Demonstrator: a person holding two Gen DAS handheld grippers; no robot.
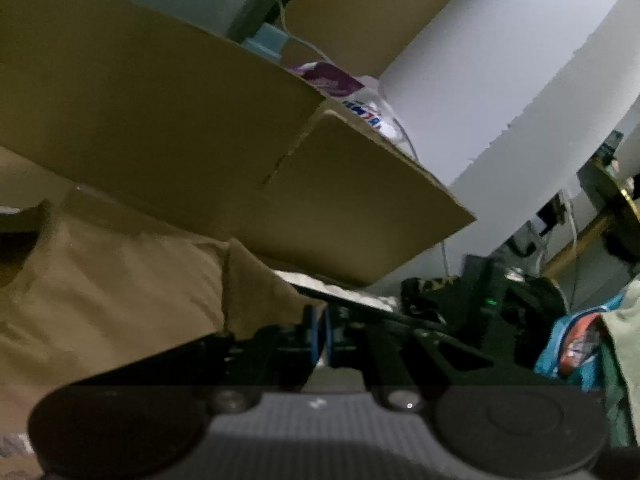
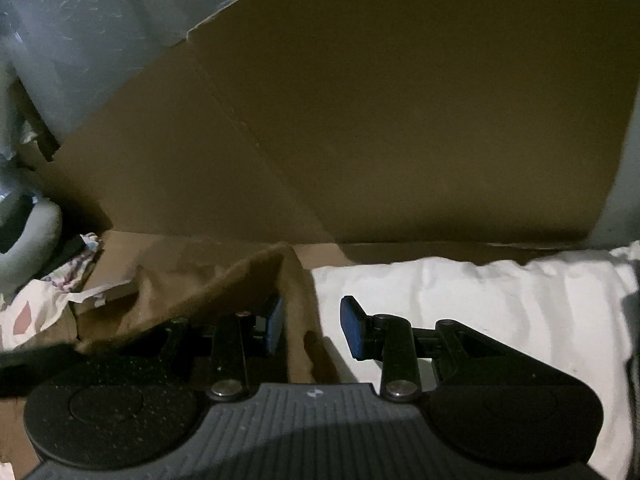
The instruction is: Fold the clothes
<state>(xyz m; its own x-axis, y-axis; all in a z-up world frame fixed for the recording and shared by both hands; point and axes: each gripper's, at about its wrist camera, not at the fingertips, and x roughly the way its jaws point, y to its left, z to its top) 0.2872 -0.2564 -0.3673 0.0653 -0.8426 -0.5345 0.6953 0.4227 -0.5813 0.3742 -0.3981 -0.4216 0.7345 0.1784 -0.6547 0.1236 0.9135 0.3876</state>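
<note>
A tan-brown garment [image 1: 120, 292] fills the lower left of the left wrist view, and its edge runs in to the blue pads [image 1: 309, 330]. My left gripper [image 1: 318, 332] has its pads nearly together, shut on that edge. In the right wrist view the same brown garment [image 2: 224, 280] lies rumpled, with a raised fold draped over the left finger [image 2: 274, 322] and falling between the jaws. My right gripper [image 2: 314, 326] stands open, its blue pads wide apart around that fold. The right pad [image 2: 352, 328] sits over white fabric.
A large cardboard box [image 2: 400, 120] stands close behind the garment, its flap [image 1: 200, 120] overhead in the left wrist view. White bedding [image 2: 500, 300] lies to the right. Patterned cloth [image 2: 36, 304] sits far left. A teal and orange garment [image 1: 576, 344] and dark clutter [image 1: 480, 296] lie to the right.
</note>
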